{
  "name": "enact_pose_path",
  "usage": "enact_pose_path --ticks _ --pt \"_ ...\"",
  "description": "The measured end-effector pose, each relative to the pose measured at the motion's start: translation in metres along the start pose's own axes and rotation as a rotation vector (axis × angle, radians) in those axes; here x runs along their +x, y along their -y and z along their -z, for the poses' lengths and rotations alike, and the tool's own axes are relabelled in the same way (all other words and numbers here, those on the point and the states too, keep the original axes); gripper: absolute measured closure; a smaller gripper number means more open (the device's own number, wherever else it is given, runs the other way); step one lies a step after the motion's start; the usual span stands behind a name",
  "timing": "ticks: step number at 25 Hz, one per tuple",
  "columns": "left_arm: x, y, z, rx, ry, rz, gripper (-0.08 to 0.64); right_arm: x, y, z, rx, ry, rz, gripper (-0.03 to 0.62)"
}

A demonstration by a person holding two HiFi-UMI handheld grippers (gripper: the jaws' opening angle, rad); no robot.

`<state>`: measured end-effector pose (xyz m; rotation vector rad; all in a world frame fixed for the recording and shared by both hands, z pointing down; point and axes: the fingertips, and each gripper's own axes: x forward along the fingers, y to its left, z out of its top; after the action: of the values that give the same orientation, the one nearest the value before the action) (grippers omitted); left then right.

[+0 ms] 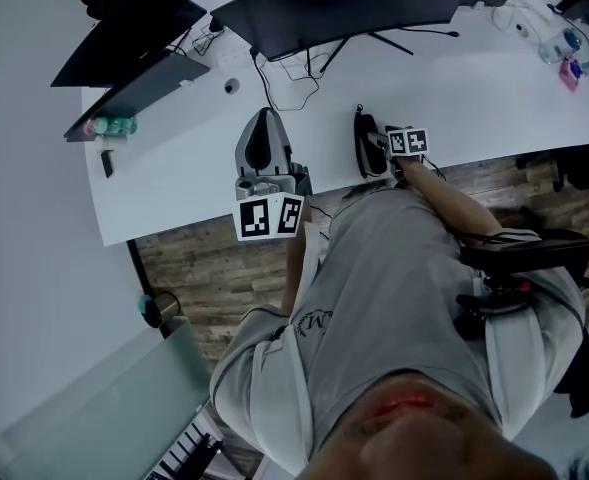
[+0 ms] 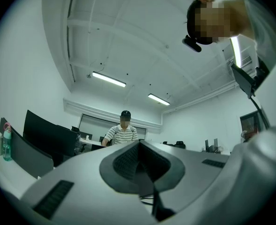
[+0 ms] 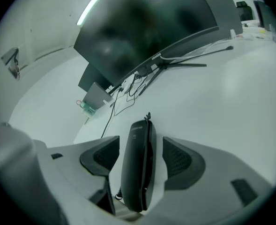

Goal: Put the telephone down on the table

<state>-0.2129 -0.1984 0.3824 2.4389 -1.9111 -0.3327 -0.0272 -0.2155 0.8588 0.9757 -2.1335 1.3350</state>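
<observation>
Flanking the telephone (image 3: pixel 137 168), right gripper (image 3: pixel 140 159) fingers (image 3: pixel 182 161) spread; left gripper (image 2: pixel 138 162) fingers (image 2: pixel 123 163) pressed together.

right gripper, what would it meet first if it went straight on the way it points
The telephone between its open tongs; past that, likely the white table, though depth is unclear.

Head view steeply down on table (image 1: pixel 174 178), left gripper view toward ceiling (image 2: pixel 128 41), right gripper view low across same table
</observation>
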Motion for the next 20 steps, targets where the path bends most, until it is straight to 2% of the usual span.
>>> enact_pose_path --ticks 4,7,14,20 --pt "0.012 -0.002 0.005 -0.002 -0.011 0.002 0.549 -0.025 -0.002 -0.051 0.010 0.114 0.023 0.308" --pt "0.020 -0.005 0.008 0.010 -0.024 -0.003 0.549 -0.057 -0.015 -0.105 -0.046 0.241 0.039 0.308" --pt "0.040 -0.001 0.008 0.034 -0.032 0.037 0.549 -0.161 -0.105 -0.232 -0.372 0.568 -0.008 0.308" --pt "0.054 0.007 0.001 0.046 -0.016 0.102 0.549 -0.257 -0.203 -0.291 -0.634 0.794 -0.046 0.308"
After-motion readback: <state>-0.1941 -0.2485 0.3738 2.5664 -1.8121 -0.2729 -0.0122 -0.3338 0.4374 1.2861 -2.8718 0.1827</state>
